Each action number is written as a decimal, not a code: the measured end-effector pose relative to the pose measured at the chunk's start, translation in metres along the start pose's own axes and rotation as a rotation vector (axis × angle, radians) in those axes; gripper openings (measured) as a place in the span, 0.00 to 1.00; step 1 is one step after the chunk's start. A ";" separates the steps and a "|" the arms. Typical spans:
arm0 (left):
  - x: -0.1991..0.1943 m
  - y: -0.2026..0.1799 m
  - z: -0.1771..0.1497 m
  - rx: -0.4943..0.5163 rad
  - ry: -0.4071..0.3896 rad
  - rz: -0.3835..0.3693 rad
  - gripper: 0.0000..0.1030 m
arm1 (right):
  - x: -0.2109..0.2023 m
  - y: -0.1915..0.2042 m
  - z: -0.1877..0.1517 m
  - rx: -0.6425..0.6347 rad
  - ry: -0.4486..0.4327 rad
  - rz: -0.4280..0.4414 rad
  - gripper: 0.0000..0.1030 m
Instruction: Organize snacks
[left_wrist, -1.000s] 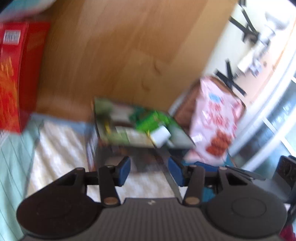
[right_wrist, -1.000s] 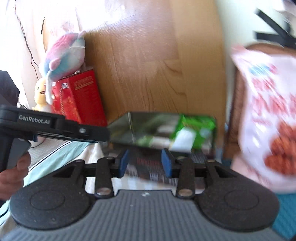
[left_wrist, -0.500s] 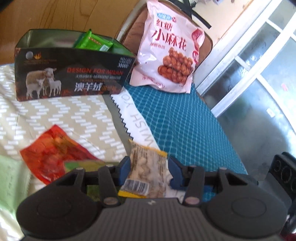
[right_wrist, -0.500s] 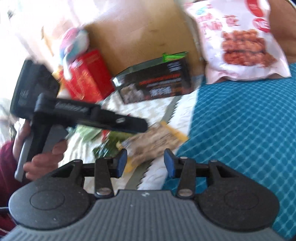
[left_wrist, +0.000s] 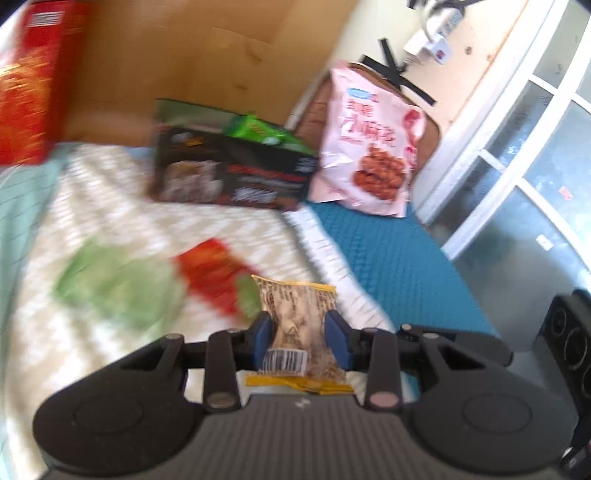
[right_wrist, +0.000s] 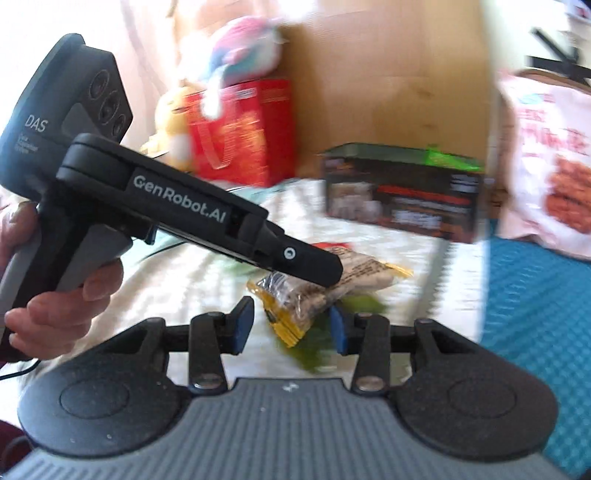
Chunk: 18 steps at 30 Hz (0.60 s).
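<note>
My left gripper (left_wrist: 300, 332) is shut on a yellow-edged nut packet (left_wrist: 297, 314) and holds it above the bed; the same packet shows in the right wrist view (right_wrist: 314, 291) under the left gripper's body (right_wrist: 192, 210). My right gripper (right_wrist: 290, 328) is open and empty just below that packet. A dark open box (left_wrist: 229, 173) with a green packet (left_wrist: 255, 129) inside stands at the back; it also shows in the right wrist view (right_wrist: 402, 192). A red packet (left_wrist: 210, 273) and a green packet (left_wrist: 118, 284) lie on the cover.
A big pink snack bag (left_wrist: 373, 147) leans at the back right, also in the right wrist view (right_wrist: 550, 162). A red box (left_wrist: 26, 81) stands at the left by a wooden headboard (left_wrist: 192, 51). A plush toy (right_wrist: 240, 59) sits on the red box (right_wrist: 240, 129). A teal mat (left_wrist: 388, 251) covers the right side.
My left gripper came down over the nut packet, closed on it and lifted it. My right gripper swung back toward the box and stays open.
</note>
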<state>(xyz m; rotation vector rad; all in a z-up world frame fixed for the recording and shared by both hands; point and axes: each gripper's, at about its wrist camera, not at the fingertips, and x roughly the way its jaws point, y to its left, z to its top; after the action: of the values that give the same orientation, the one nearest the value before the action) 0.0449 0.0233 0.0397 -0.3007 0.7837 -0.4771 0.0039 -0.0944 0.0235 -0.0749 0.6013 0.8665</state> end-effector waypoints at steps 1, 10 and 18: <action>-0.008 0.006 -0.007 -0.013 -0.004 0.017 0.32 | 0.005 0.007 -0.001 -0.012 0.015 0.031 0.45; -0.050 0.061 -0.036 -0.149 -0.078 0.204 0.32 | 0.026 0.047 -0.003 -0.002 0.139 0.296 0.46; -0.092 0.080 -0.042 -0.265 -0.137 0.110 0.41 | 0.000 0.027 0.014 -0.063 0.070 0.188 0.46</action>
<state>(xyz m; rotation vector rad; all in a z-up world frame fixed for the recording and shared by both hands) -0.0182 0.1349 0.0322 -0.5282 0.7259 -0.2452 -0.0094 -0.0731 0.0399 -0.1072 0.6544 1.0684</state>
